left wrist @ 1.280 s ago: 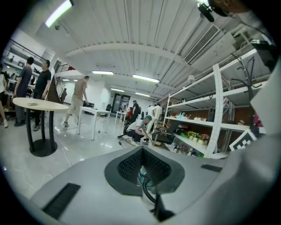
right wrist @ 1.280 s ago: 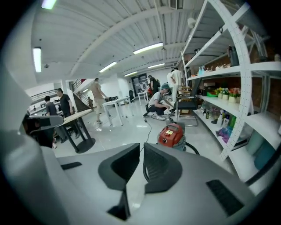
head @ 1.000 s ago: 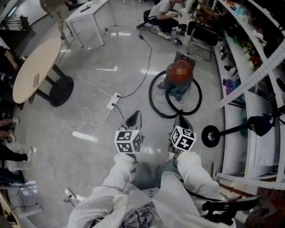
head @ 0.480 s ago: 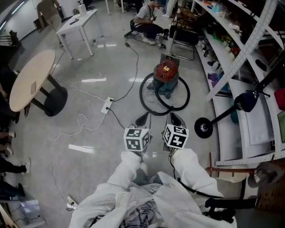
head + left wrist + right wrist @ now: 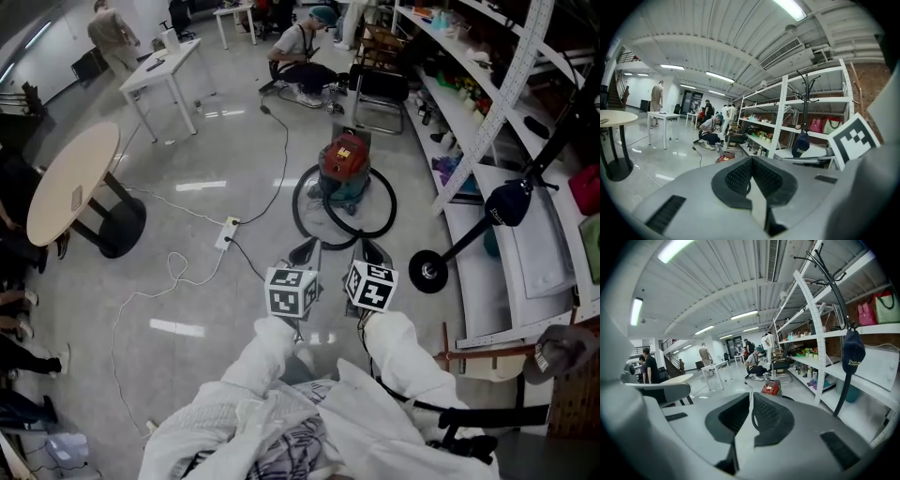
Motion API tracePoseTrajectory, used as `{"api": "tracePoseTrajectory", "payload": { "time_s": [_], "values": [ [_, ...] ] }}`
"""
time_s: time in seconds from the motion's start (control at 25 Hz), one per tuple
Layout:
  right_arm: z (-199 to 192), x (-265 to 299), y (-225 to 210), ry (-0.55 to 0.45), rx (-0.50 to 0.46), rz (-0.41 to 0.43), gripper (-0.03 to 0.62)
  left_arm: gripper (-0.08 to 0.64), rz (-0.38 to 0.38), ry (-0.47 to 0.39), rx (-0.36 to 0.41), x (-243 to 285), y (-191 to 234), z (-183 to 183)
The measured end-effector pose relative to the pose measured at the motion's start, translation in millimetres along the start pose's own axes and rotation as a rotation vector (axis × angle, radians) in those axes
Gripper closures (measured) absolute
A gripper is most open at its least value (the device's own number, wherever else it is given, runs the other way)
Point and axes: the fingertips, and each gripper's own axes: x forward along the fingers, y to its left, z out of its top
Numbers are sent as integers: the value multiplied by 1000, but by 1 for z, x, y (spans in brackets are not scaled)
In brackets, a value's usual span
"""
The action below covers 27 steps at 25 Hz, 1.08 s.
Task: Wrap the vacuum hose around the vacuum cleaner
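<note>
The red and teal vacuum cleaner (image 5: 345, 169) stands on the grey floor ahead of me. Its black hose (image 5: 298, 217) lies in a wide loop around it on the floor. My left gripper (image 5: 305, 249) and right gripper (image 5: 369, 249) are held side by side in the air, short of the loop's near edge, and touch nothing. Both are shut with nothing between the pads. The left gripper view shows its shut jaws (image 5: 751, 159) with the vacuum cleaner (image 5: 723, 157) far off. In the right gripper view the shut jaws (image 5: 751, 394) point at the vacuum cleaner (image 5: 771, 388).
A white power strip (image 5: 226, 234) with trailing cables lies left of the hose. Beyond it is a round table (image 5: 70, 183). Shelving (image 5: 525, 141) runs along the right, with a round-based stand (image 5: 431, 272) carrying a dark cap (image 5: 506, 204). A person crouches (image 5: 305, 42) beyond a black chair (image 5: 380, 89).
The head view has lifted, so the vacuum and hose sit higher and more of the room shows. The two grippers have drawn closer together and stay shut.
</note>
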Motion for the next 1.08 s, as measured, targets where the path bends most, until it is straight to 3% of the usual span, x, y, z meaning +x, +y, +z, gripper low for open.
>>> {"api": "tracePoseTrajectory", "payload": {
  "time_s": [0.24,1.08],
  "values": [
    [27,-4,12,-52,-95,21,577,557,-14,-26,14,4,-7,14],
    [35,-9,7,-70,-63,5,577,557,-44,-44,29,6,-16,20]
  ]
}}
